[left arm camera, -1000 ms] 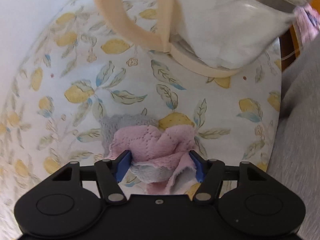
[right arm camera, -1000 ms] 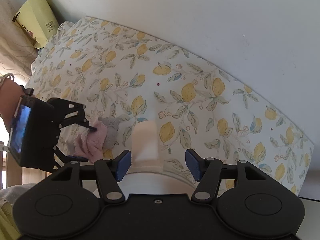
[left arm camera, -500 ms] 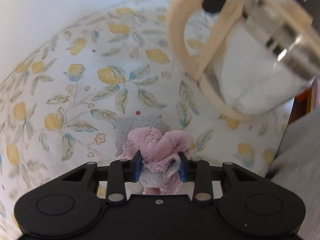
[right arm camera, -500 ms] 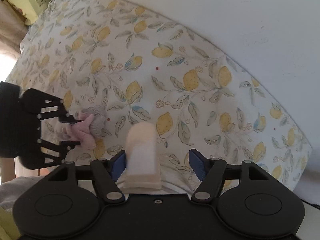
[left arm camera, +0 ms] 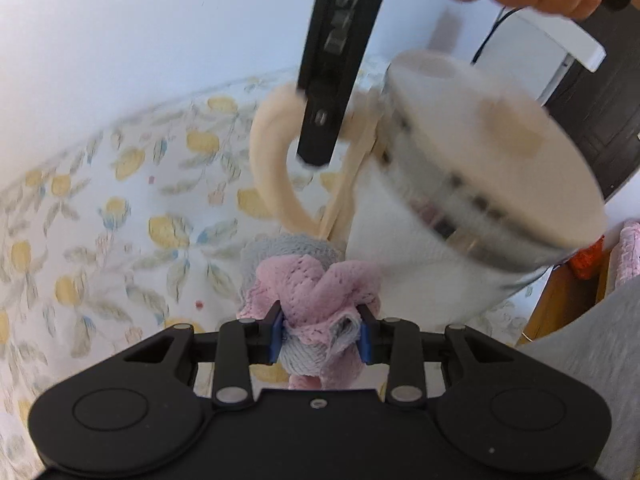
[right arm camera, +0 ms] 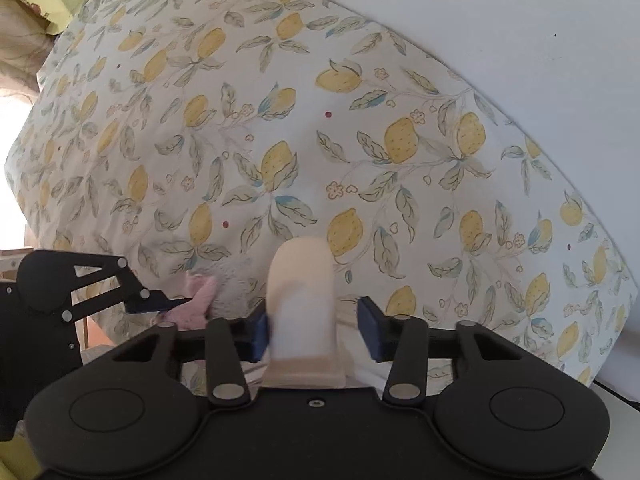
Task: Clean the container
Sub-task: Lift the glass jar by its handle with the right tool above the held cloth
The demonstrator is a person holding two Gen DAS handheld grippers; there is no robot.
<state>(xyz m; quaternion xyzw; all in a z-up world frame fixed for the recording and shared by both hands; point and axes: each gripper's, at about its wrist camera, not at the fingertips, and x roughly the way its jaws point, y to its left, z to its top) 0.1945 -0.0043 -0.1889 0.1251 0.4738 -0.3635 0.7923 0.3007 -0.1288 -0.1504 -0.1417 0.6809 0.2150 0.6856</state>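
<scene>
Pink-grey knitted cloth [left arm camera: 316, 304] clenched in left gripper [left arm camera: 320, 338] fingers, just below-left of white cream-handled steel-banded container [left arm camera: 460, 184]; right gripper [right arm camera: 316, 330] fingers just closing around cream handle [right arm camera: 302, 292], right pad apart.

Each camera sits on a claw, looking along its fingers. The left one tilts down, very close. The right one looks straight down. Both see the lemon-print tabletop [left arm camera: 120, 208] [right arm camera: 360, 120] and the crumpled pink and grey cloth [left arm camera: 320, 292] [right arm camera: 200, 300].

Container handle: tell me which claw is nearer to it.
Right. The right claw straddles the handle, its jaws having just been closing around it; the left claw, clamped on the cloth, sits apart, below it.
</scene>
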